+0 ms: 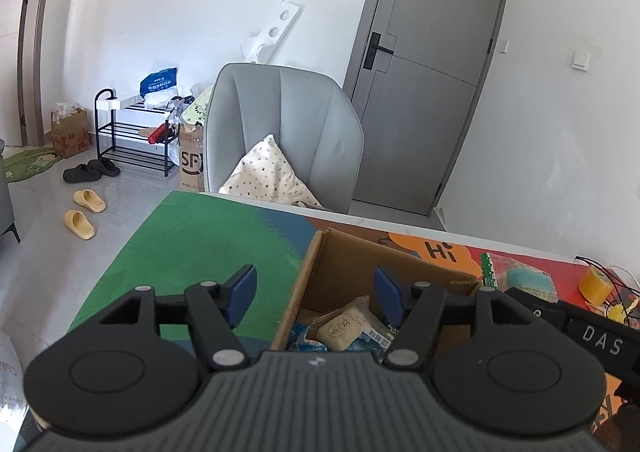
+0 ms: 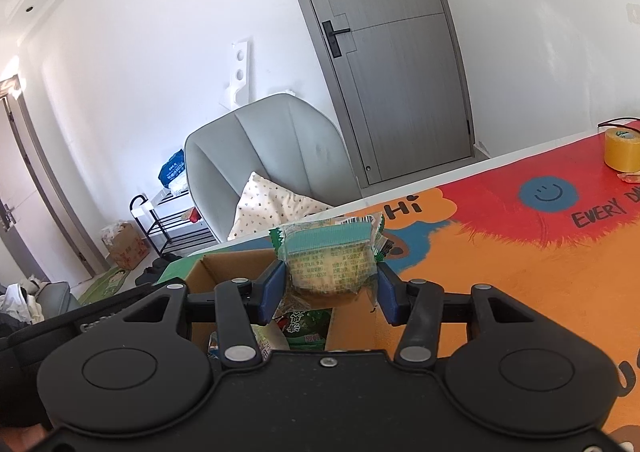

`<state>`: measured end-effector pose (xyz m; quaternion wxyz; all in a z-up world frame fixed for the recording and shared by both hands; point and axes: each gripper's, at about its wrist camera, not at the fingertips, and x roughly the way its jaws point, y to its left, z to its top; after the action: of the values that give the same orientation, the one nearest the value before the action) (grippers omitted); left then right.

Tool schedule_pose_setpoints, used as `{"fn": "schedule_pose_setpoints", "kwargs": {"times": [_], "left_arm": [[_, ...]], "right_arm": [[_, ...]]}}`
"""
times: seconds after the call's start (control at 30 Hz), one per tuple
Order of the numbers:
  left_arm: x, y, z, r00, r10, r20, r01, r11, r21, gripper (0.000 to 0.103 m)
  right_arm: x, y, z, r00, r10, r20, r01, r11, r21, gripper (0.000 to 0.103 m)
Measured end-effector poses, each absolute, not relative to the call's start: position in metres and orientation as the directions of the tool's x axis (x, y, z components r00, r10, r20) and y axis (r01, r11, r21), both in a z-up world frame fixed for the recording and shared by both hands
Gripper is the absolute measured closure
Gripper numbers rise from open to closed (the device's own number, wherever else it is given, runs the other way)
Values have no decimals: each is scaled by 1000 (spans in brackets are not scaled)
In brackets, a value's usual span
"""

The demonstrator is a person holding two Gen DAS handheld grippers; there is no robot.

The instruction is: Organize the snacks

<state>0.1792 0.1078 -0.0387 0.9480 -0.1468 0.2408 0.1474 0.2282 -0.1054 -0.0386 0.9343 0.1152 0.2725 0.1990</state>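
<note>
The right gripper (image 2: 331, 294) is clamped on a wrapped snack cake (image 2: 329, 260), its two blue pads pressed against the packet's lower sides. The packet stands upright between the fingers, with a pale green band across its top and printed text on its clear front. It hangs above the near right rim of an open cardboard box (image 2: 228, 266), just over the edge where the box meets the table mat. Below the packet, inside the box, a green snack bag (image 2: 308, 326) lies among other wrappers.

The left gripper (image 1: 315, 294) is spread wide and holds nothing. Its right pad hangs over the box interior (image 1: 360, 272) and its left pad over the green part of the mat, so the box's left wall runs up between the fingers. Inside the box, beneath this gripper, a pale wrapped cake (image 1: 346, 326) rests on blue-and-white packets (image 1: 304, 336).

The box sits on a colourful mat (image 2: 520, 252) that covers the table, toward the far edge, beside the orange "Hi" patch (image 2: 406, 205). A roll of yellow tape (image 2: 622, 149) stands near the far right edge of the table, well apart from the box. Beyond the far edge stands a grey armchair (image 1: 288, 123) with a patterned cushion (image 1: 266, 173).
</note>
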Motion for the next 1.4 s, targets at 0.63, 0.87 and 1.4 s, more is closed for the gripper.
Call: {"fn": "schedule_pose_setpoints", "kwargs": {"times": [0.63,0.87,1.4], "left_arm": [[148,152,-39,811,286,-510,-450,863,-232,24],[139,146,-40,810,294,-508,-451,866,-218,15],[132,101,-36,797,260,-545,-382,916,-122,7]], "right_arm": [[227,-89,-31,767,438,-469,-293,889,351,20],[217,-103,-35,772,410,-485,-259,901,348,12],[188,-147,-41,774,364,-517,-206,918,338,0]]}}
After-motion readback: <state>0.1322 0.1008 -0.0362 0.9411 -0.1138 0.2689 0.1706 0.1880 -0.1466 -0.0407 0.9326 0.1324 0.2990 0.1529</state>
